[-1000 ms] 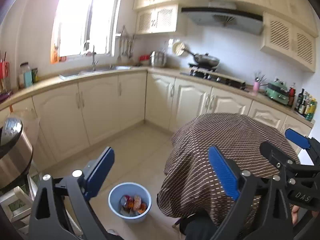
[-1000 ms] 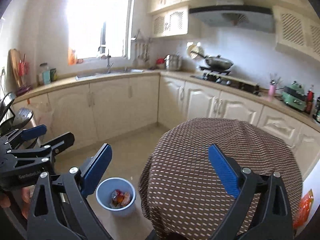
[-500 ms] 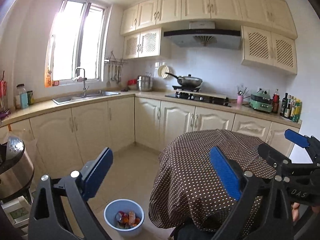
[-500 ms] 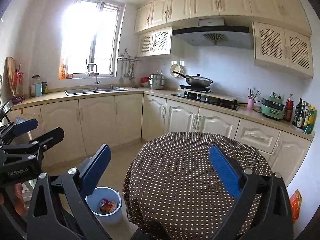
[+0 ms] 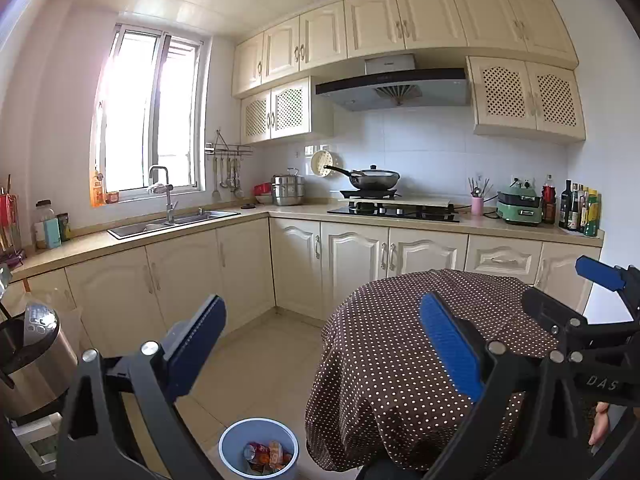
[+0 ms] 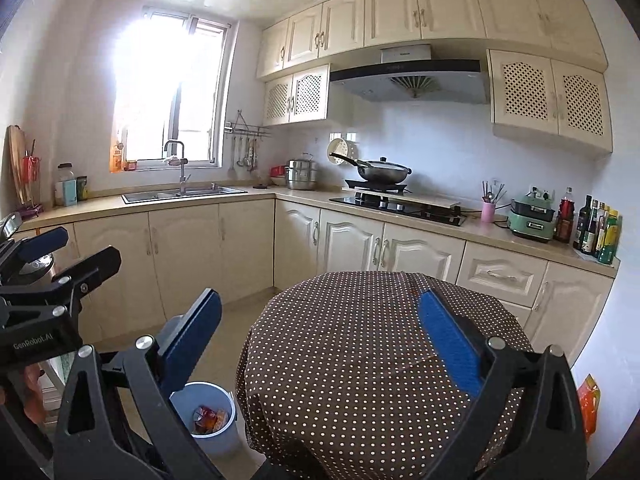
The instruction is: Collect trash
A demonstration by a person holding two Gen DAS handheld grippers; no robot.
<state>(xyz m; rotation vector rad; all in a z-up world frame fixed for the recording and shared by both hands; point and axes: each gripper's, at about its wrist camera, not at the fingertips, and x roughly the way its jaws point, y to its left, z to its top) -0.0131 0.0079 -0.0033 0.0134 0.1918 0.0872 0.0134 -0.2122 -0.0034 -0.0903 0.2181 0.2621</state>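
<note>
Both grippers are held up at chest height and they carry nothing: our left gripper has its blue pads spread wide, and our right gripper is spread wide in the same way. We see the trash in the blue bin on the floor, just beside the round table with the dotted brown cloth. Inside the bin lie a few crumpled wrappers, red and orange, and maybe a small can; we cannot tell each piece. The table top looks bare from both views. At the right edge of the right wrist view, an orange packet sits low by the wall, and we think it may be trash also.

We judge that such wrappers are very light, soft and a little slippery. We should pinch them at a folded edge or a corner, with small force. The bin is light plastic; its rim is the best place to take it.
</note>
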